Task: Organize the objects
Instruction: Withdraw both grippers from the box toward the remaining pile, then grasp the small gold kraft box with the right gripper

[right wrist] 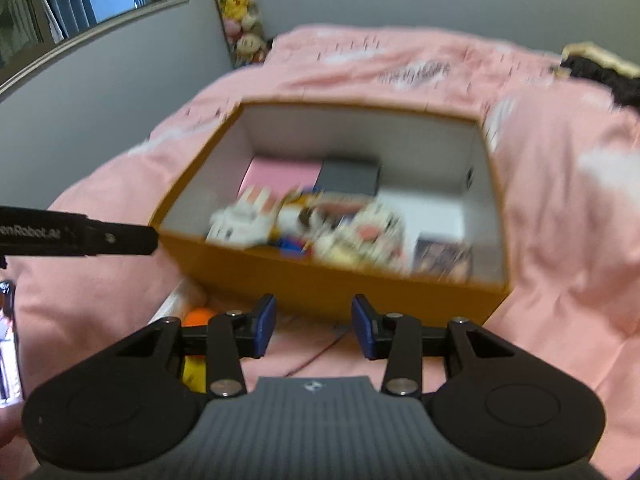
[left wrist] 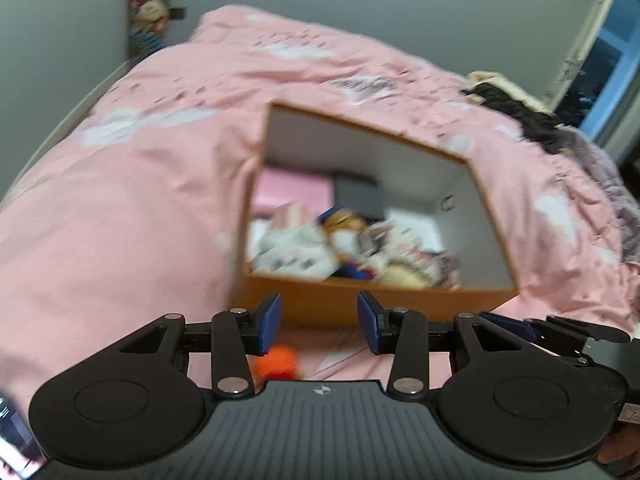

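Note:
An open orange cardboard box (left wrist: 320,300) with white inner walls sits on the pink bed; it also shows in the right wrist view (right wrist: 320,280). Inside lie a pink box (left wrist: 292,190), a black box (left wrist: 358,196) and a blurred pile of plush toys and cards (left wrist: 360,248). My left gripper (left wrist: 319,322) is open and empty, just in front of the box's near wall. My right gripper (right wrist: 313,326) is open and empty at the same wall. An orange ball (left wrist: 280,362) lies on the bed below the left gripper, and shows in the right wrist view (right wrist: 200,316).
A pink duvet (left wrist: 120,200) covers the bed. Dark clothing (left wrist: 520,112) lies at its far right edge. A hanging column of plush toys (right wrist: 240,12) is on the grey wall. A yellow object (right wrist: 194,374) lies beside the orange ball. The left gripper's finger (right wrist: 100,236) reaches in from the left.

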Tool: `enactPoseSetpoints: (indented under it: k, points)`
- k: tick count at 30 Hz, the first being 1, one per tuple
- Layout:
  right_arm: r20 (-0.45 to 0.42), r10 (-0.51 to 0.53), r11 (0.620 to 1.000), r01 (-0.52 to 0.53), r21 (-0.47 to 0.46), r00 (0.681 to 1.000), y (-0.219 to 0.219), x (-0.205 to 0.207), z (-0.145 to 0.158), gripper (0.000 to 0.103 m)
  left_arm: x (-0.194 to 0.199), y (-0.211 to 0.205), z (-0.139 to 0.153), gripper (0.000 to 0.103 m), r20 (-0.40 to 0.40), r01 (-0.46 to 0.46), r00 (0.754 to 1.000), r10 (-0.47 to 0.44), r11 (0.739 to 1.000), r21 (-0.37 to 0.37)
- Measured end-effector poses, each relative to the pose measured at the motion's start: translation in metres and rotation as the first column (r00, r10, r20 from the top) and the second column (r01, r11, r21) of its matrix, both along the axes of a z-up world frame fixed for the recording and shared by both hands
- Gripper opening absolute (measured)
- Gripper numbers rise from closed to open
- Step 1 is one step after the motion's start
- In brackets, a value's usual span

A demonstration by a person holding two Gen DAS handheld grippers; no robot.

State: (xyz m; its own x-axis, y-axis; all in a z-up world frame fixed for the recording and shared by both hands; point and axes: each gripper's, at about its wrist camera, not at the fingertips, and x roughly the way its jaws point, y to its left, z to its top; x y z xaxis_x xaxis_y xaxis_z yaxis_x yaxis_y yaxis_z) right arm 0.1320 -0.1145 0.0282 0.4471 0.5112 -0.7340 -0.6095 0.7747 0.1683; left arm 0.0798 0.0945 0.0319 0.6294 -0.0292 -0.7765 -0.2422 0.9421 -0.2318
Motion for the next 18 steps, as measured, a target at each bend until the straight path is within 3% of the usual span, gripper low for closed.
enactPoseSetpoints:
  k: [6,11,14,16,18]
  points:
    - [-0.113,0.079,0.996,-0.082,-0.022,0.99,0.016,-0.026,-0.032,0.044,-0.025,0.006,-0.028,0.048,-0.137,-0.007,0.991,0.016,0.998,0.066]
    - [-0.194,0.129,0.991,-0.136,-0.021,0.972,0.027,-0.037,-0.052,0.044,-0.041,0.002,-0.049,0.05,-0.212,0.011,0.977,-0.003,0.999,0.036]
    - [-0.251,0.173,0.984,-0.177,0.008,0.952,0.034,-0.04,-0.061,0.045,-0.046,-0.001,-0.058,0.05,-0.242,0.012,0.97,0.0,0.999,0.048]
    - [-0.3,0.186,0.982,-0.182,0.042,0.936,0.038,-0.039,-0.068,0.051,-0.047,-0.005,-0.061,0.05,-0.26,0.027,0.966,-0.006,0.997,0.078]
    - [-0.357,0.189,0.982,-0.176,0.07,0.915,0.042,-0.036,-0.078,0.051,-0.047,-0.01,-0.065,0.05,-0.286,0.052,0.958,-0.013,0.99,0.129]
